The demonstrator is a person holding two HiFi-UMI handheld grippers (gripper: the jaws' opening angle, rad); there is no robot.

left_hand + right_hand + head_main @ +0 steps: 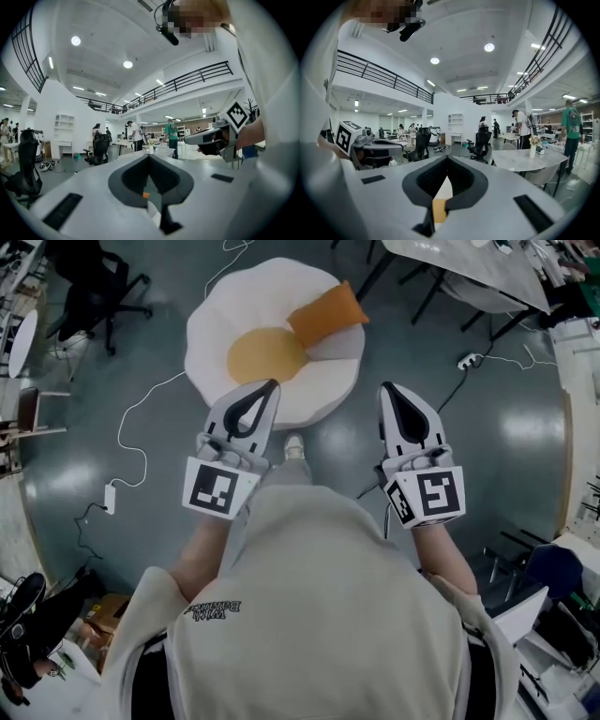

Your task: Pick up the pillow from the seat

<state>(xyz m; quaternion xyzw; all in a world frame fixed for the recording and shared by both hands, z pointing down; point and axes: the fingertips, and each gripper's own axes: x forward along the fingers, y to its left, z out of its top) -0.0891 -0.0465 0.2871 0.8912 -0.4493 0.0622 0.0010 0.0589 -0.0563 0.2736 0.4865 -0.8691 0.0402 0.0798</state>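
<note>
pillow (326, 313) on the seat (214, 334), beyond left hand-held gripper (273, 384) and right hand-held gripper (385, 387), both closed, empty.

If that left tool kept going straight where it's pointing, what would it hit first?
Probably nothing close. From above, the left tool seems aimed at the white seat, but its own view looks out level over the room, so it likely passes above it; height is hard to judge.

Scene brightly, evenly lit by ceiling lamps (76, 41); shadows soft; both gripper views strongly curved, blackened at corners.
</note>
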